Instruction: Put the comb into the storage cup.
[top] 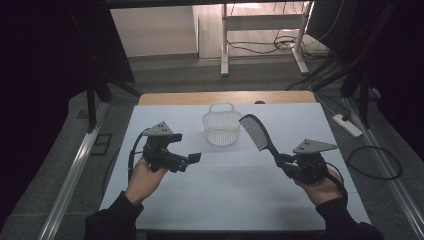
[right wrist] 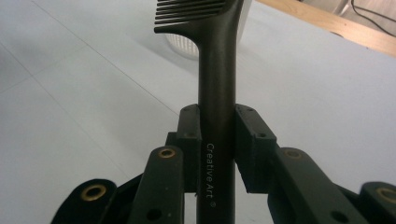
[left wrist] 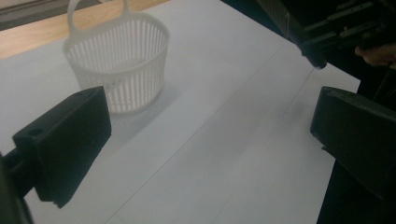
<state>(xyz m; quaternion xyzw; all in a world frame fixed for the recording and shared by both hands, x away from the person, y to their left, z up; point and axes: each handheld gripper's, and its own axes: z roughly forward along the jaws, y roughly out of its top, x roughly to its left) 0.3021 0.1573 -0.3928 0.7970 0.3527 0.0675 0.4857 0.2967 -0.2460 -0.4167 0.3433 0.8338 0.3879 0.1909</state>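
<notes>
— Left side? The left gripper [top: 192, 159] is held above the table in the left hand [top: 145, 175], its 2 jaws spread wide, nothing between them.

— Right side? The right gripper [right wrist: 217, 130] sits in the right hand [top: 320, 186], jaws clamped.

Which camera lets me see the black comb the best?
The high view: it shows the whole comb, teeth and handle, held up by the right claw beside the white basket. The right gripper view gives its handle close up, clamped, and only the lowest teeth. The left gripper view has a dark blurry bit, top right.
</notes>
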